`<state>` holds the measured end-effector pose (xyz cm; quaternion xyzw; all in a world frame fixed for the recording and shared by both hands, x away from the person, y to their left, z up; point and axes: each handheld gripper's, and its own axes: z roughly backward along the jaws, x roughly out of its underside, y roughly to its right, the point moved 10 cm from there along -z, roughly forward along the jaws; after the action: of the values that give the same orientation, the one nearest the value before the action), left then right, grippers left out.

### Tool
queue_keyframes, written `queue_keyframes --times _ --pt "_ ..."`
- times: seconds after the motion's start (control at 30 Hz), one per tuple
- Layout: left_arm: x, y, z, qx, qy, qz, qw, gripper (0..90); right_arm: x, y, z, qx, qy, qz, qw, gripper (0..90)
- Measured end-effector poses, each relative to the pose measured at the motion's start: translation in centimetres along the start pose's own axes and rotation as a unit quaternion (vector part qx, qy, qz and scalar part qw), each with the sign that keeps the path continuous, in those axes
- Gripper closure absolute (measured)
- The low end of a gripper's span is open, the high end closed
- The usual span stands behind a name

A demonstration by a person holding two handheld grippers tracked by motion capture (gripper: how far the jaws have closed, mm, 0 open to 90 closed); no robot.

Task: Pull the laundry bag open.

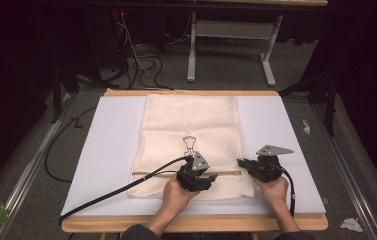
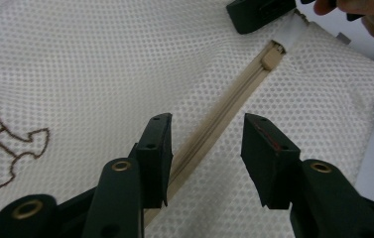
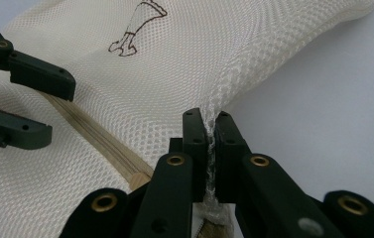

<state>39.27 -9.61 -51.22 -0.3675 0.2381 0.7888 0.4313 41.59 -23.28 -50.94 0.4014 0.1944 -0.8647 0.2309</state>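
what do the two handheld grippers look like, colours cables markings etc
Both the left gripper and right gripper are black, each topped by a grey three-cornered plate and trailing a black cable. Their jaws carry brass-coloured rivets; one left pad shows a red streak. Dark sleeves show at the wrists.
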Motion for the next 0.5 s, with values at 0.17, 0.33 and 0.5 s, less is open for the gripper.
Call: queue_keyframes --times 0.17,0.33,0.5 --pt "-0.4 0.4 -0.3 0.017 0.013 0.015 0.9997 58.4 -0.1 0.0 0.1 -0.001 0.0 0.0 1.0 87.9" --pt "-0.4 0.7 -0.4 0.032 0.01 0.02 0.9993 60.3 -0.1 -0.1 0.0 -0.001 0.0 0.0 1.0 88.0" --pt "-0.7 1.2 -0.7 0.036 0.006 0.008 0.9993 61.7 -0.2 -0.1 0.1 0.0 0.001 0.003 1.0 88.0"
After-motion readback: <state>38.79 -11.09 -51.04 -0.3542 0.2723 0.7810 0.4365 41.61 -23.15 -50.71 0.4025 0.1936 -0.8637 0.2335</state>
